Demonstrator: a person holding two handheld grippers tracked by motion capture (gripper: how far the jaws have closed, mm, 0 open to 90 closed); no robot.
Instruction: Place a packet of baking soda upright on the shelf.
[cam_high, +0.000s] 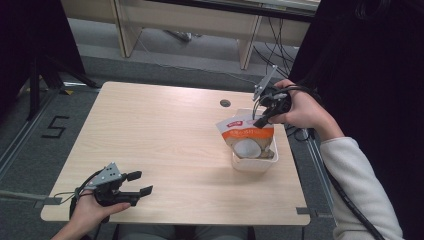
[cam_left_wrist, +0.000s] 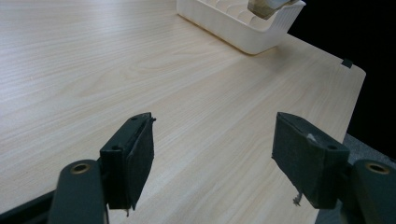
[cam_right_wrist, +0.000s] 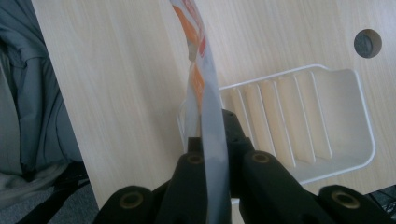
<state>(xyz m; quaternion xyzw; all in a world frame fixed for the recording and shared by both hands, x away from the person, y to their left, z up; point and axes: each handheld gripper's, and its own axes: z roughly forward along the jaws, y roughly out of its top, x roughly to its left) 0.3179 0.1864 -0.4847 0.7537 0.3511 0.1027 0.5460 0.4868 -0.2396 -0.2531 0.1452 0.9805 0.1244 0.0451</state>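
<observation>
Pale wood-grain laminate covers the table (cam_high: 165, 135), a smooth rectangle with rounded corners and 1 round cable hole (cam_high: 225, 103) near its far edge. Toward the right side sits a white plastic tray (cam_high: 254, 161), glossy, rounded at the corners and ribbed along its inner floor. A flexible pouch (cam_high: 246, 134) in white and orange stands in the tray, its top edge pinched flat between the closed jaws of the right gripper (cam_high: 260, 121); in the right gripper view the pouch (cam_right_wrist: 205, 93) runs edge-on as a thin strip from those jaws. Its red label print is too small to read. The left gripper (cam_high: 140, 183) rests low at the near left corner, jaws spread wide and holding nothing, their black pads (cam_left_wrist: 135, 158) matte and slightly frayed. On the grey floor left of the table, black tape forms a "5" (cam_high: 55, 127).
</observation>
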